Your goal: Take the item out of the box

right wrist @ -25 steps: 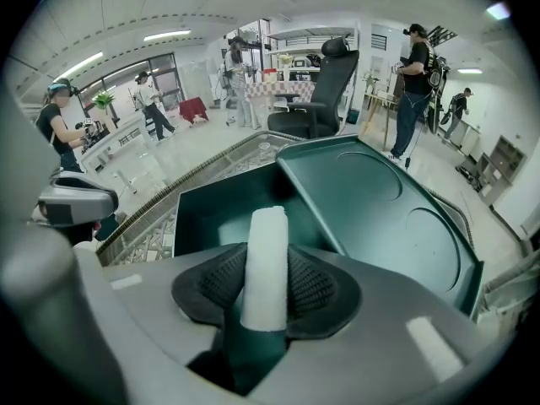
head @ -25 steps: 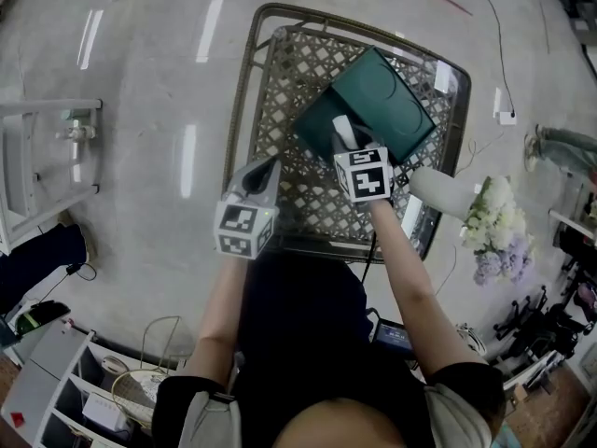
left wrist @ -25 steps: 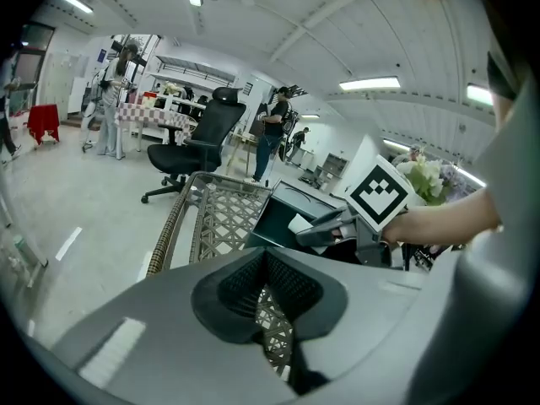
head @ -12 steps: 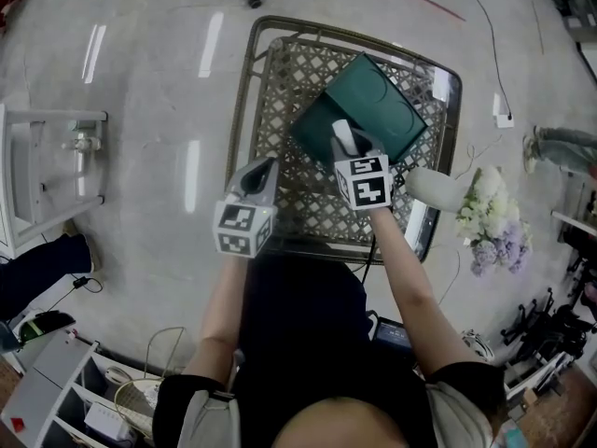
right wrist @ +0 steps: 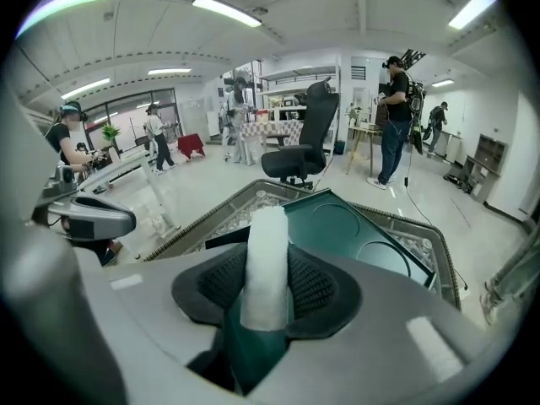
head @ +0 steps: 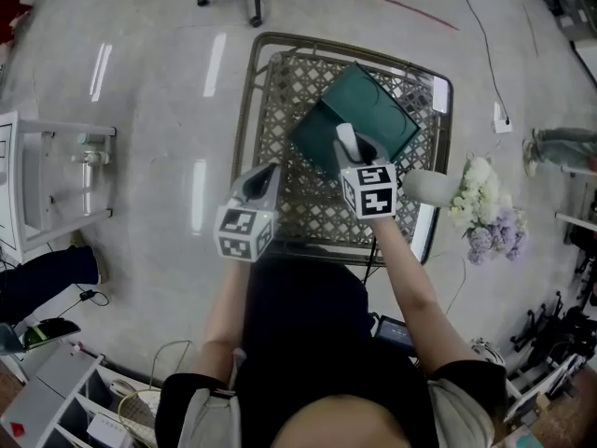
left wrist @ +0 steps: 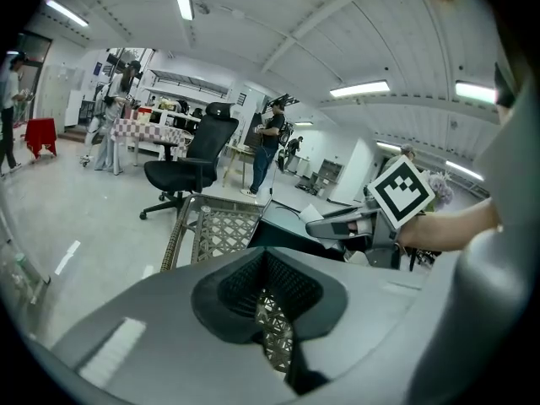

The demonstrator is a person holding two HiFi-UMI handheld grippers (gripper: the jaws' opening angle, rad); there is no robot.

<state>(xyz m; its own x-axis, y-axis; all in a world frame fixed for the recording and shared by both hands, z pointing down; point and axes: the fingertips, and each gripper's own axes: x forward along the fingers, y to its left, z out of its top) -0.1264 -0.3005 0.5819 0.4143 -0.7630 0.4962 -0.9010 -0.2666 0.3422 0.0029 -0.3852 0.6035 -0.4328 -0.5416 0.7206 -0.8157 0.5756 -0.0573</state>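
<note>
Two grippers are in view, but only one is loaded. The right gripper [right wrist: 268,289] is clamped on a white, roll-shaped item [right wrist: 267,247], which is pinched between the dark ribbed pads [right wrist: 319,283] with its far end sticking out beyond the jaws. The item's long axis is laid along the gripper's own pointing line, forward and downward, not across it. Directly under the held item, in the gap between the jaws, dark green is seen. It is judged to be the near wall of the box, though whether the item's lower end is clear of it cannot be told. Just ahead of and below the gripper the open green box [head: 315,136] is found. Its lid [right wrist: 359,234], marked with two round impressions, is tilted away beyond the item's tip, and the box is carried on the lattice worktop [head: 280,87]. The way out is therefore judged to lie up and back along the gripper's own line, so that the item would be drawn clear lengthwise rather than dragged sideways over the wall. To the left of the right gripper and well apart from the box, the left gripper [left wrist: 270,302] is held with its jaws parted and nothing between them. Only the worktop's lattice is seen through the gap. Should the box be lifted with the item, the left gripper would be the free one to steady it.
</note>
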